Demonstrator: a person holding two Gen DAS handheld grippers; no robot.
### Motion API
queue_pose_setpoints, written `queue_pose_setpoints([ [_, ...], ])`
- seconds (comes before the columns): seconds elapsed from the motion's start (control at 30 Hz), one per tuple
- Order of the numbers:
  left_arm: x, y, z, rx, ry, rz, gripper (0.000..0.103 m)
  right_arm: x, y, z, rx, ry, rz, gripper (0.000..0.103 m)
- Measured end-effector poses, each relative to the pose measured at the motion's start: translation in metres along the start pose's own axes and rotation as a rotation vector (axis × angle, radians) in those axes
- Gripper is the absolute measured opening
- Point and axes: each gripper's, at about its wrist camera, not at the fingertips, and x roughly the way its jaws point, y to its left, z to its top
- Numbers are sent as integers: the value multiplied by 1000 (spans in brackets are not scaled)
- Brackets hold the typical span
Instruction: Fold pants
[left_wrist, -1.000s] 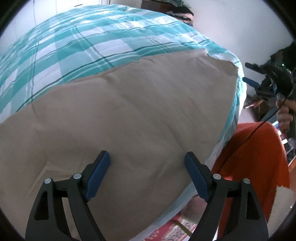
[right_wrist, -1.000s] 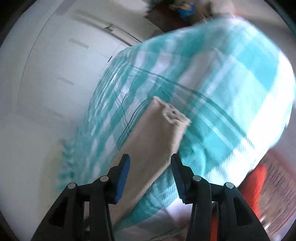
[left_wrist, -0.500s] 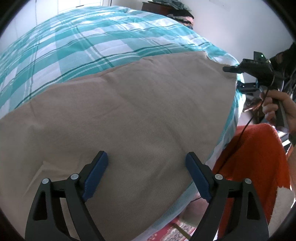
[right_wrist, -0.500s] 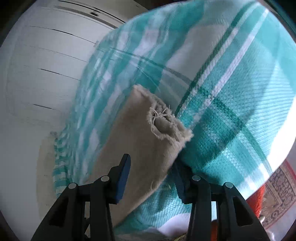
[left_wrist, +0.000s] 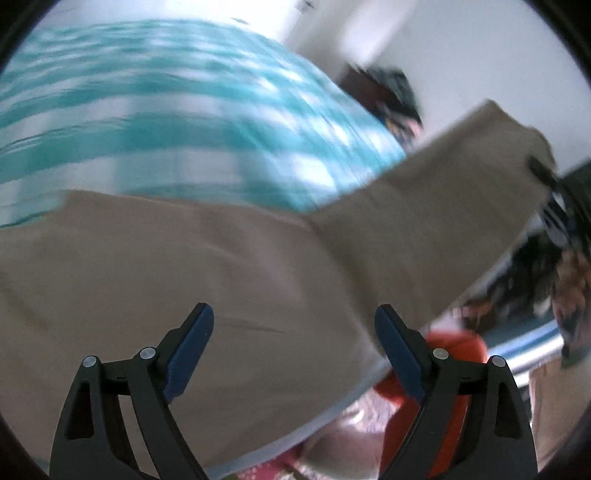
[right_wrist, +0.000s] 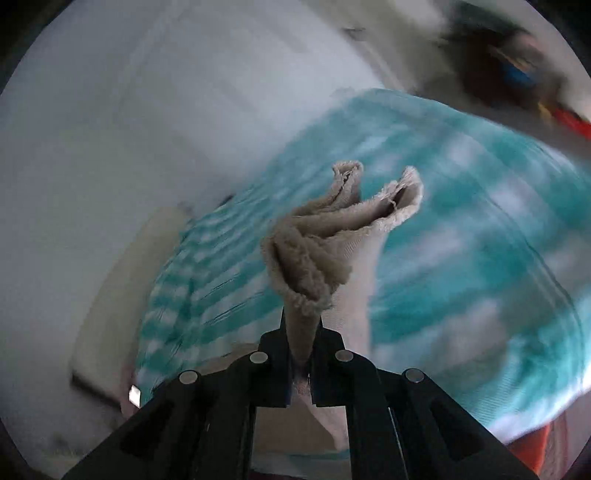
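Observation:
The beige pants (left_wrist: 177, 273) lie on the bed with the teal plaid cover (left_wrist: 155, 122). My left gripper (left_wrist: 293, 339) is open and empty, hovering just above the pants near the bed's edge. My right gripper (right_wrist: 301, 354) is shut on the frayed hem end of the pants (right_wrist: 332, 243), which bunches up above the jaws. In the left wrist view that leg end (left_wrist: 480, 177) is raised off the bed at the right, held by the right gripper (left_wrist: 543, 173). Both views are blurred by motion.
The bed cover (right_wrist: 480, 229) fills the right wrist view, with a white wall (right_wrist: 129, 129) behind. An orange cloth (left_wrist: 454, 373) lies below the bed's edge at the lower right. Dark clutter (left_wrist: 391, 92) sits beyond the bed's far end.
My right gripper closed on the frayed hem and lifted that leg end off the bed. The left gripper stayed open over the pants while its view swung.

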Motion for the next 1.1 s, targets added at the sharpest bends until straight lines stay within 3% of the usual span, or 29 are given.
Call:
queue_pose_setpoints([
  [0.17, -79, 83, -13, -142, -137, 92, 90, 66, 133, -22, -211, 105, 107, 7],
  [0.33, -121, 160, -56, -320, -183, 163, 90, 164, 211, -109, -340, 245, 144, 12],
  [0.37, -124, 168, -63, -344, -183, 177, 90, 187, 215, -127, -353, 259, 139, 16],
  [0.4, -127, 175, -72, -368, -183, 190, 90, 208, 217, -150, -354, 289, 143, 36],
  [0.47, -133, 187, -84, -409, -188, 199, 90, 245, 207, -196, -323, 412, 162, 63],
  [0.53, -137, 190, -91, -420, -196, 201, 90, 262, 198, -230, -309, 524, 162, 62],
  [0.6, -135, 187, -91, -412, -197, 192, 89, 255, 187, -234, -353, 531, 130, 60],
  [0.8, -99, 136, -59, -259, -156, 99, 88, 205, 123, -161, -503, 299, -209, 54],
  [0.83, -86, 119, -51, -211, -138, 83, 88, 204, 117, -155, -507, 294, -223, 53],
  [0.9, -58, 86, -39, -97, -110, 55, 88, 212, 106, -150, -501, 319, -216, 52],
  [0.97, -37, 66, -36, -20, -87, 52, 84, 229, 94, -167, -491, 383, -213, 51],
  [1.03, -10, 58, -40, 19, -35, 75, 80, 246, 71, -189, -446, 485, -230, 49],
  [1.1, 12, 61, -50, 15, 38, 133, 70, 251, 65, -207, -479, 491, -260, 49],
])
